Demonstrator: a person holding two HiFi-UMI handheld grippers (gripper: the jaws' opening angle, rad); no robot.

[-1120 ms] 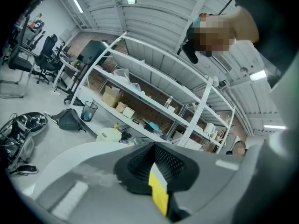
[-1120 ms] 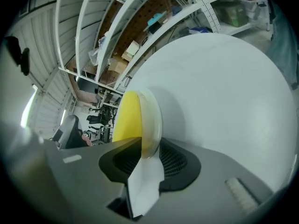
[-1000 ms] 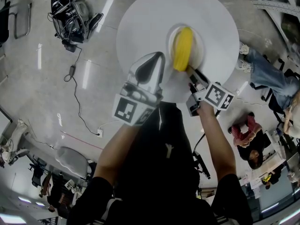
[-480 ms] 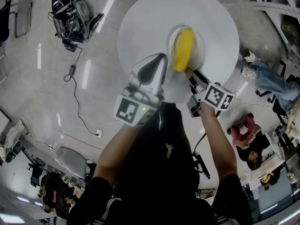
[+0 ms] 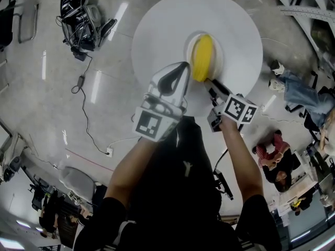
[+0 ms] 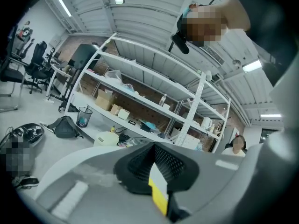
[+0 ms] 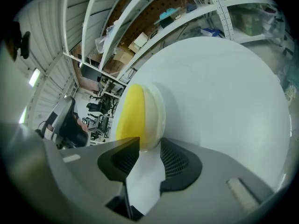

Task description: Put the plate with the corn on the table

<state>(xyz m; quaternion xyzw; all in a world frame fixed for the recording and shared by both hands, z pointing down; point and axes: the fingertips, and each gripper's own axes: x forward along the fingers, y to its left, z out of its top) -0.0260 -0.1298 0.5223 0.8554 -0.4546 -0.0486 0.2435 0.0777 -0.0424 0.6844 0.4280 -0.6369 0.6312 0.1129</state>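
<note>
A small white plate point(image 5: 219, 50) with a yellow corn cob point(image 5: 201, 57) lies on the round white table point(image 5: 157, 30). My right gripper point(image 5: 210, 82) is at the plate's near rim. In the right gripper view the plate point(image 7: 155, 118) and corn point(image 7: 128, 118) lie just past the tips, and the jaws of the right gripper point(image 7: 149, 146) are opening, the pads standing apart around the rim's edge. My left gripper point(image 5: 182, 67) hovers over the table's near side, left of the plate. It is shut on nothing and, in the left gripper view point(image 6: 153, 146), faces the room.
Black gear point(image 5: 78, 14) with a cable point(image 5: 86, 114) lies on the shiny floor at the upper left. People sit at the right point(image 5: 275, 156). Metal shelving point(image 6: 154, 92) with boxes stands beyond the table.
The right gripper's jaws have spread apart at the plate's rim. The plate and corn stay where they were on the table. The left gripper has shifted slightly right.
</note>
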